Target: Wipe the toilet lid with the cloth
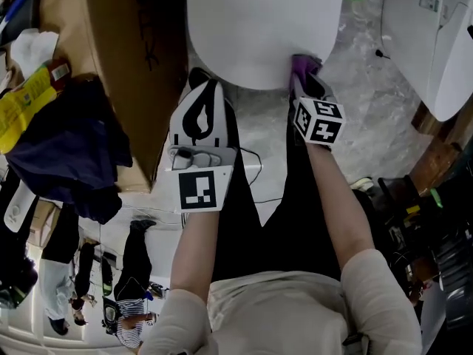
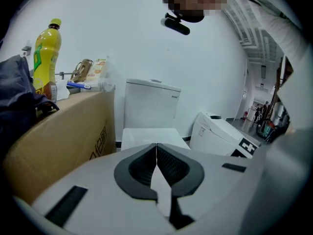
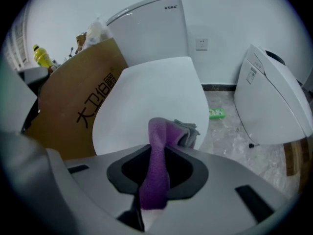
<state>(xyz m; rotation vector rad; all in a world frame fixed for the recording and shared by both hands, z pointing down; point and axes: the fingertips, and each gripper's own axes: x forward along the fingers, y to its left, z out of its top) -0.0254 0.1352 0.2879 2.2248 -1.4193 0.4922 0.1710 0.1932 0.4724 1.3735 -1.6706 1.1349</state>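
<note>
1 cloth, 1 toilet lid.

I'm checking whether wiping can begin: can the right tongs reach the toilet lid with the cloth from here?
Probably yes. The right tongs are shut on the purple cloth, at the near edge of the toilet lid, with nothing between them. The cardboard box stands to one side.

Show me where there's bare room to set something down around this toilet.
The toilet lid is bare from the cardboard box beside it to the cloth at its front corner. The floor strip between lid and second toilet is open but for a green packet. Crowded: the box top, with a yellow bottle and dark clothing.
</note>
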